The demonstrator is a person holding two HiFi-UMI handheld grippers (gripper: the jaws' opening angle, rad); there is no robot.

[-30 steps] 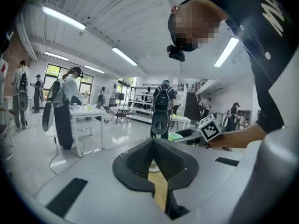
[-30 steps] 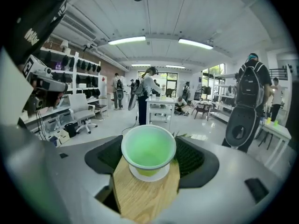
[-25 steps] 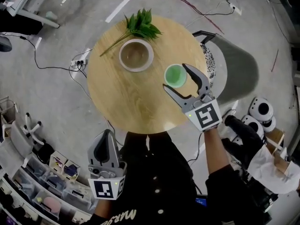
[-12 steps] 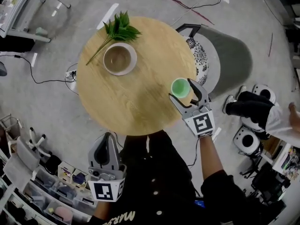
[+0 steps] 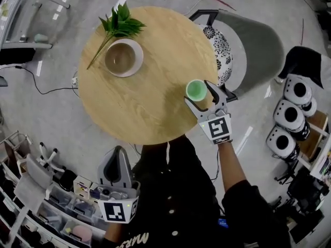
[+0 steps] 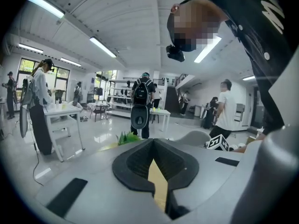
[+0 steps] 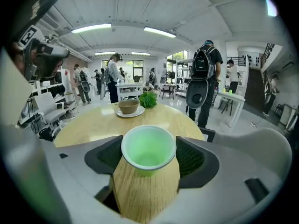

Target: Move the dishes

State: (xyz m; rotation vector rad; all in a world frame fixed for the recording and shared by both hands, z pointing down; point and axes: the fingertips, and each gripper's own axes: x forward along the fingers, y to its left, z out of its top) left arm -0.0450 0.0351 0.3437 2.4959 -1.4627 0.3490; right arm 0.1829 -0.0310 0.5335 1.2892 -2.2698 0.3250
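Closest to the person's body, the left hand-held gripper (image 5: 118, 151) hangs just short of the bench (image 5: 150, 107) with its jaws together and nothing in them. I'd leave it out of this step.

The work is on the right. The right hand-held gripper (image 5: 196, 91) has its 2 jaws clamped on the sides of the green cup (image 5: 196, 89), right at the bench's right edge beside the grey chair (image 5: 253, 45). I cannot tell whether the cup's base touches the wood.

I judge the step to be placing the cup. It needs to stay upright and land well inside the edge, and the jaws should part only once it stands.

The right forearm reaches forward, with the gripper tilted down and its marker cube facing up.

Farther off sit the bowl (image 5: 120, 57) on its saucer and the leaves (image 5: 120, 24), well apart from the cup.
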